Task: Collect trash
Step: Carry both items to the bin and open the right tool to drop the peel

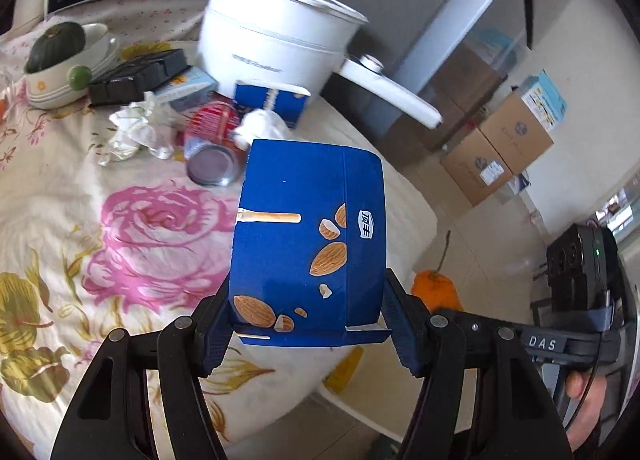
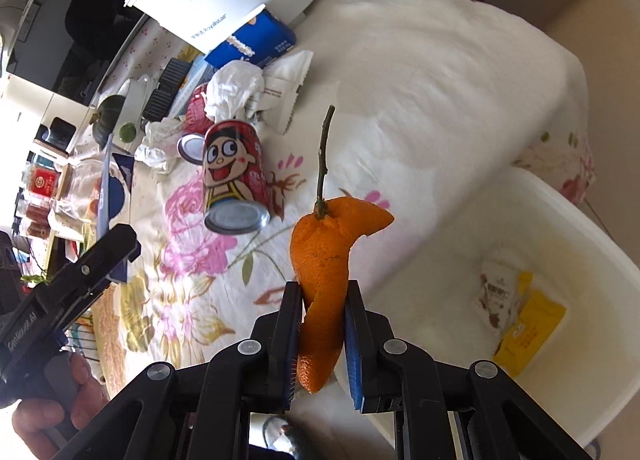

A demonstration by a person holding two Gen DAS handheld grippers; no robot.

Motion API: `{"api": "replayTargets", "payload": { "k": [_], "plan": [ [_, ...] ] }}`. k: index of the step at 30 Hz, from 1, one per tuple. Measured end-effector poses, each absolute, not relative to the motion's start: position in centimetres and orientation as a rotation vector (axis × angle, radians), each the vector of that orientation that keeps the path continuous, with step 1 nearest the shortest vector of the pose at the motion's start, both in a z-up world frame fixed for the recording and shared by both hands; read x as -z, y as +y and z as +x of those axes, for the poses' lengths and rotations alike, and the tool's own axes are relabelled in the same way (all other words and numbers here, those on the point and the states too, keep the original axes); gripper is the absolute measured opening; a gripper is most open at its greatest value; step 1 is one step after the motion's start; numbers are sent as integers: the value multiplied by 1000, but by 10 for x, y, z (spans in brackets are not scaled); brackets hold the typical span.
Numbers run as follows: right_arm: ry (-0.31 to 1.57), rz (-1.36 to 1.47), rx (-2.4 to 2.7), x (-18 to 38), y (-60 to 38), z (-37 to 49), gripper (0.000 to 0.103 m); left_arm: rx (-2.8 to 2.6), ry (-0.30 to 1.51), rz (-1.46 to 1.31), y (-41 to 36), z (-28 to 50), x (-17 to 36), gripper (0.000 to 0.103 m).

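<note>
My left gripper (image 1: 306,320) is shut on a blue almond snack box (image 1: 308,236) and holds it above the flowered tablecloth (image 1: 100,220). My right gripper (image 2: 322,292) is shut on an orange peel with a stem (image 2: 326,252), held near the table edge beside a white bin (image 2: 560,228). The peel also shows in the left wrist view (image 1: 434,292). A red cartoon can (image 2: 234,176) lies on its side on the cloth; it also shows in the left wrist view (image 1: 212,140). Crumpled tissues (image 1: 136,132) and another blue box (image 1: 272,100) lie behind it.
A white electric pot (image 1: 280,32) with a long handle stands at the back. A bowl with a green squash (image 1: 56,56) and a black tray (image 1: 136,76) are at the left. The bin holds a yellow packet (image 2: 528,324) and a white wrapper. Cardboard boxes (image 1: 500,148) stand on the floor.
</note>
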State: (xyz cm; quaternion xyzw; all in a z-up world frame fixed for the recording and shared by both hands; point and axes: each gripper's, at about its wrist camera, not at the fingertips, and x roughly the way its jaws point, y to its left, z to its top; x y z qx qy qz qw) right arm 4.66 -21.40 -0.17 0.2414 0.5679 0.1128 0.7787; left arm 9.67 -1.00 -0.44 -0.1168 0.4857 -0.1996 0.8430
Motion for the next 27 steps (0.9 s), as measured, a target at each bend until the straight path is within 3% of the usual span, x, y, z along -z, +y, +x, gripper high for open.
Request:
{"api": "replayTargets", "payload": {
  "k": [11,22,27],
  "plan": [
    [1213,535,-147,-3,-259,6,20,629,1120,-23,-110,42,41,69],
    [1281,532,-117,15,-265,-3,22,647,1187,40,-130,38,68,73],
    [1282,551,-104,16,-268,-1,30,651,1189,53,-135,44,70,73]
  ]
}}
